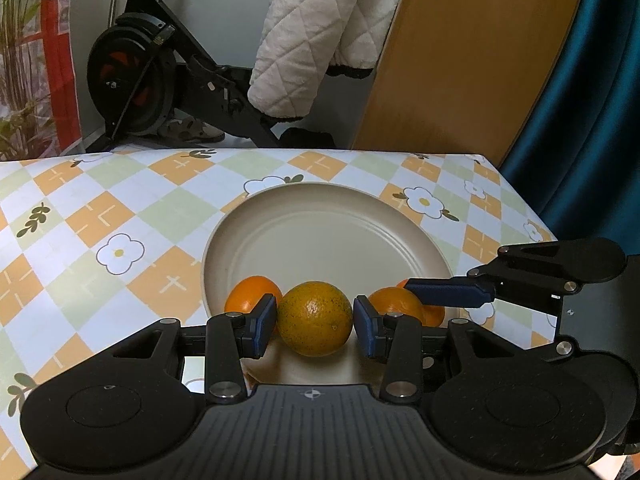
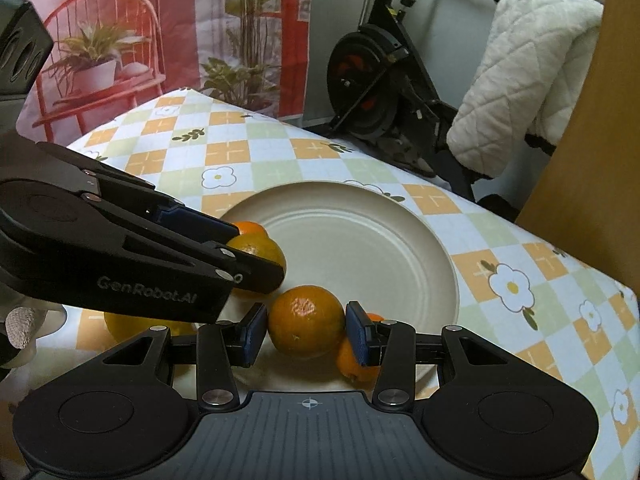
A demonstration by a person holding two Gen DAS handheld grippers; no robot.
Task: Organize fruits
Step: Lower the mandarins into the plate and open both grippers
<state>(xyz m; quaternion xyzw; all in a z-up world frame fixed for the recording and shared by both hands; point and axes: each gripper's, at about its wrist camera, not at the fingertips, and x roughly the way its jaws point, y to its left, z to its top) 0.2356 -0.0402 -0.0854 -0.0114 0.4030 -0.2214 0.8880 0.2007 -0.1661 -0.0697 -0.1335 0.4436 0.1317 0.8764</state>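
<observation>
The left gripper (image 1: 315, 318) is clenched on a greenish-yellow orange (image 1: 315, 318), its blue pads (image 1: 266, 322) pressing both sides of the fruit at the near rim of the beige plate (image 1: 320, 232). The right gripper (image 2: 306, 330) grasps a deeper-coloured orange (image 2: 306, 326) in the same way, also at the plate's near edge. In the right wrist view the left gripper reaches in from the left, and white lettering on its black arm reads "GenRobot.AI" (image 2: 146, 290).

Other fruit sits nearby: a small orange (image 1: 252, 294) lies inside the plate's near-left rim, just behind the left gripper's pad, and another orange (image 2: 356, 364) lies under the right gripper's right finger at the plate's near edge. A yellowish fruit (image 2: 132, 326) rests on the tabletop, partly hidden under the left gripper.

The plate stands toward the near edge of the tabletop, on a checked tablecloth (image 1: 100, 216) printed with white flowers. Beyond the far edge stand an exercise bike (image 1: 140, 76) and a white quilted cover (image 1: 316, 28).
</observation>
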